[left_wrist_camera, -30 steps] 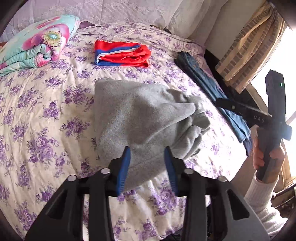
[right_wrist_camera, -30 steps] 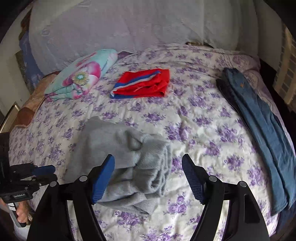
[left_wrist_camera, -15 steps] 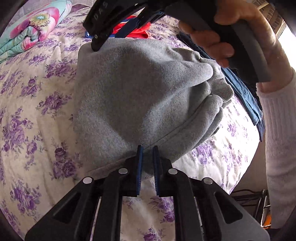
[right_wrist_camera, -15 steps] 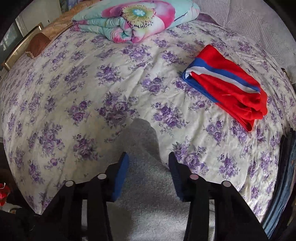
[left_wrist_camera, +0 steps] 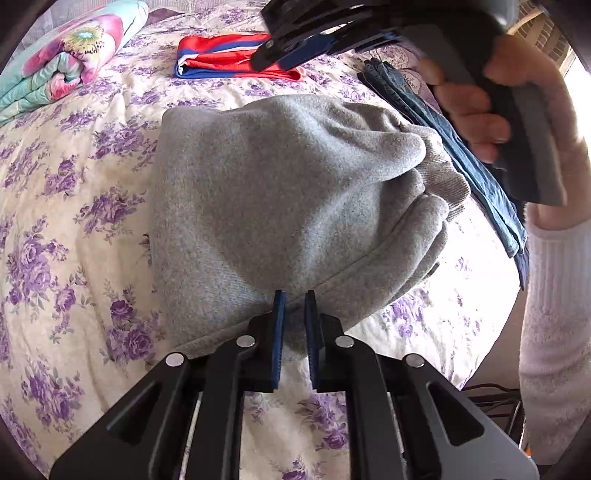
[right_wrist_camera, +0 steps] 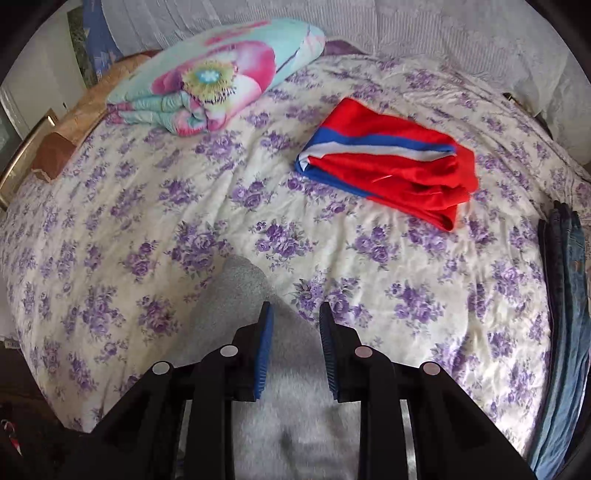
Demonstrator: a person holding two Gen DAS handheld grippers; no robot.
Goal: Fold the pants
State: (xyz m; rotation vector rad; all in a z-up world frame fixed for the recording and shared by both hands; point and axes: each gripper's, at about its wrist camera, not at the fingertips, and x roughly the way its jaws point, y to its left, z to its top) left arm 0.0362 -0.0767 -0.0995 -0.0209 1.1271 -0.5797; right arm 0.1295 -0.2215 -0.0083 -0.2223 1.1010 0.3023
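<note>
The grey sweatpants (left_wrist_camera: 280, 192) lie bunched in a mound on the floral bedspread (left_wrist_camera: 74, 229). My left gripper (left_wrist_camera: 294, 299) is shut on their near edge, the cloth pinched between the blue pads. My right gripper (right_wrist_camera: 295, 314) is partly open over the far end of the grey pants (right_wrist_camera: 240, 291), with the cloth under and between the fingers but not pinched. It also shows in the left wrist view (left_wrist_camera: 284, 59), held above the mound's far side by a hand (left_wrist_camera: 480, 110).
Folded red, white and blue pants (right_wrist_camera: 391, 162) lie further back on the bed. Blue jeans (right_wrist_camera: 565, 332) lie along the right edge. A folded floral quilt (right_wrist_camera: 214, 85) sits at the back left, with pillows (right_wrist_camera: 443, 33) behind. The bed's edge drops off near right.
My left gripper closed on the near edge of the grey pants. My right gripper swung across over the mound to its far end and narrowed its opening.
</note>
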